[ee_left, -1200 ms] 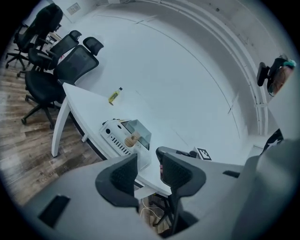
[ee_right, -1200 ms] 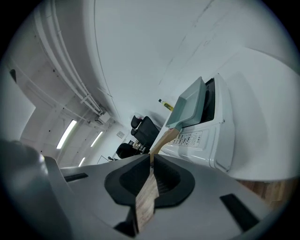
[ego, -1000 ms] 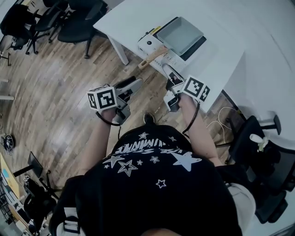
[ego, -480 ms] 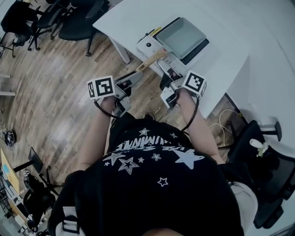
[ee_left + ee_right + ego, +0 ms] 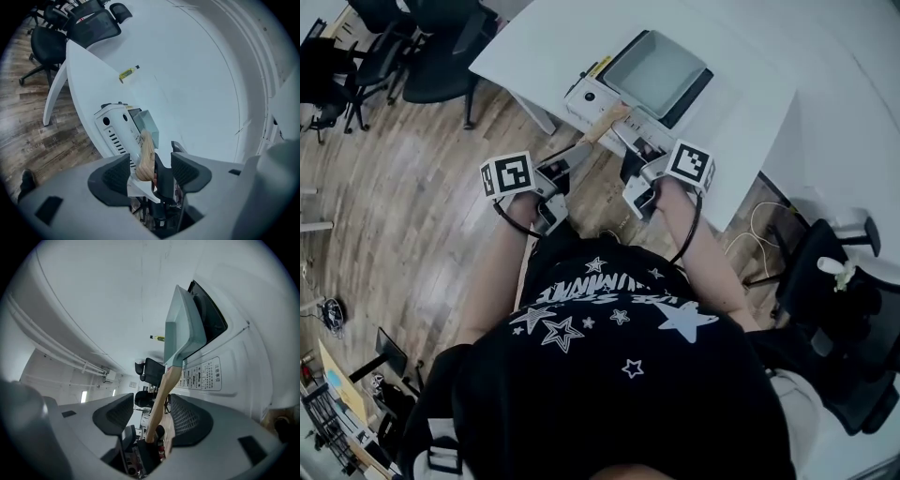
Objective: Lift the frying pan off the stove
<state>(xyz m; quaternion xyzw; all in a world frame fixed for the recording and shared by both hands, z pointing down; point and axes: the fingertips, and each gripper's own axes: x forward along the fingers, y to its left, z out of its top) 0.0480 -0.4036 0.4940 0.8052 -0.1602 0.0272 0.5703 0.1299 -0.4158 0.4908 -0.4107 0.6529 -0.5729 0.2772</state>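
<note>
A rectangular grey-green frying pan sits on a white portable stove at the table's near corner. Its wooden handle points toward me. My left gripper is open just below and left of the handle's end. In the left gripper view the handle's end shows in the gap between the jaws, untouched. My right gripper is also open. In the right gripper view the handle runs down between the two pads, and neither presses on it. The pan rises beyond.
The white table juts over a wooden floor. Black office chairs stand at the far left and another at the right. A small yellow bottle lies farther along the table. A cable hangs by the table's right edge.
Both grippers have moved forward toward the table corner and now flank the pan's handle. The pan and stove have not moved.
</note>
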